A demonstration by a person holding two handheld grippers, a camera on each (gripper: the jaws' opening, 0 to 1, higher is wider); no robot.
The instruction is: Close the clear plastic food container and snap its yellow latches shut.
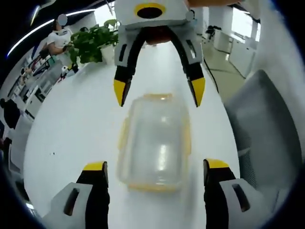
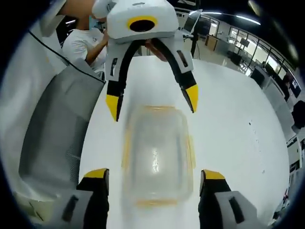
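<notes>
Container (image 1: 155, 143): clear, rounded-rectangular plastic, yellow latches (image 1: 123, 133), glossy white table (image 1: 71, 129).

white table (image 1: 71, 129), clear lidded container (image 1: 156, 143)

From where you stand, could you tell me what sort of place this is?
Probably an open-plan office: a long white table with a potted plant, a grey chair beside it, ceiling strip lights and rows of desks behind.

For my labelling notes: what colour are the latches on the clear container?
Yellow. The latches run along the container's edges, clearest in the left gripper view.
</notes>
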